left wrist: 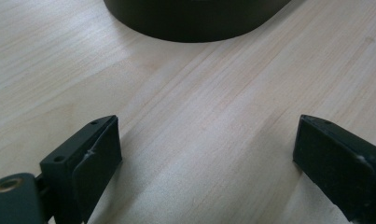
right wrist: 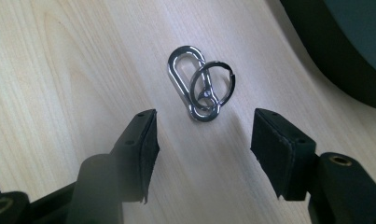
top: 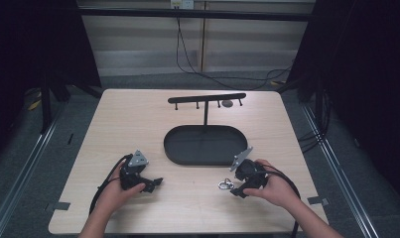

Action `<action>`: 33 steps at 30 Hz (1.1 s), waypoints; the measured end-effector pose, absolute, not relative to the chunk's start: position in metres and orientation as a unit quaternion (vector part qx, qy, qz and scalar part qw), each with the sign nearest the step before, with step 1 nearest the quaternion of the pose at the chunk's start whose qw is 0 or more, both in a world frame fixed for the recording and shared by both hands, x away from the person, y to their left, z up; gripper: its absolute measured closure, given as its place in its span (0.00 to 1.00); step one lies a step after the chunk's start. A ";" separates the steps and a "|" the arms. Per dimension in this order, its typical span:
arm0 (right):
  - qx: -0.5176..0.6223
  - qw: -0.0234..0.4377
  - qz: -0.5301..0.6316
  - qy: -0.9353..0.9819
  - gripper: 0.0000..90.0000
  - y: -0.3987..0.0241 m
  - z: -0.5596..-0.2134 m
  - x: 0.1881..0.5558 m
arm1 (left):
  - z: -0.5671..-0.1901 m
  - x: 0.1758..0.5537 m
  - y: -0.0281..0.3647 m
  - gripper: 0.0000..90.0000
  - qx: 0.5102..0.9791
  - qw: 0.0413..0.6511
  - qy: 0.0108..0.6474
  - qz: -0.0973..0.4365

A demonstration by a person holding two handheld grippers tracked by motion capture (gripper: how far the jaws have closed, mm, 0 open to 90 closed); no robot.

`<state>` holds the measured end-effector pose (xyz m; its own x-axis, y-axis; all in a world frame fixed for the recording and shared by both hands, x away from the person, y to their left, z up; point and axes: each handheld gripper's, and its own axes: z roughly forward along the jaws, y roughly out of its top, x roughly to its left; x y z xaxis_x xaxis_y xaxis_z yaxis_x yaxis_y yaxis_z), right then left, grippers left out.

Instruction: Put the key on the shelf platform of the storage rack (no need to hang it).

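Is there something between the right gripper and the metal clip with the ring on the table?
Nothing visible. The right gripper has its jaws open, and the clip with its ring lies on bare table just ahead of them. The black tray sits off to the side.

We see a pale, light-wood table (top: 138, 124) with fine, straight grain lines running across its top. At the centre sits a matte black oval tray (top: 205, 144), and at twelve o'clock from it rises a black stand (top: 206, 99) with a black crossbar. At about seven o'clock from the tray, the left gripper (top: 155, 183) is black with a grey plate on top. At about five o'clock, the right gripper (top: 235, 191) is black too, also grey-plated. Just beyond its black jaws lies a shiny silver carabiner clip (right wrist: 191, 84) linked to a darker, silver-grey ring (right wrist: 212, 84). The floor (top: 33, 163) around the table is dull grey.
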<state>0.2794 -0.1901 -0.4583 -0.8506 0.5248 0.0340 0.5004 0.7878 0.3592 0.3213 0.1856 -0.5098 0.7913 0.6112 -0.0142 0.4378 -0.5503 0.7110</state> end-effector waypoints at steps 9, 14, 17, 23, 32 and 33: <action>0.267 0.028 0.171 0.948 0.46 -0.184 -0.459 0.283 | -0.510 0.321 0.186 0.08 0.872 0.367 0.301 0.118; 0.260 0.026 0.163 0.951 0.46 -0.180 -0.459 0.287 | -0.510 0.321 0.186 0.08 0.872 0.367 0.301 0.118; 0.260 0.024 0.160 0.952 0.46 -0.178 -0.459 0.288 | -0.510 0.321 0.186 0.08 0.872 0.367 0.300 0.118; 0.256 0.022 0.153 0.954 0.47 -0.174 -0.461 0.289 | -0.510 0.321 0.186 0.08 0.873 0.367 0.300 0.118; 0.250 0.014 0.144 0.957 0.49 -0.168 -0.465 0.295 | -0.510 0.321 0.186 0.08 0.873 0.367 0.300 0.118; 0.249 0.014 0.144 0.958 0.50 -0.167 -0.466 0.296 | -0.510 0.321 0.186 0.08 0.873 0.367 0.300 0.118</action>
<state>0.2957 -0.1668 -0.4656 -0.8753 0.4816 0.0442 0.4733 0.8343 0.2826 0.3213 0.1856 -0.5097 0.7919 0.6105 -0.0140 0.4372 -0.5508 0.7110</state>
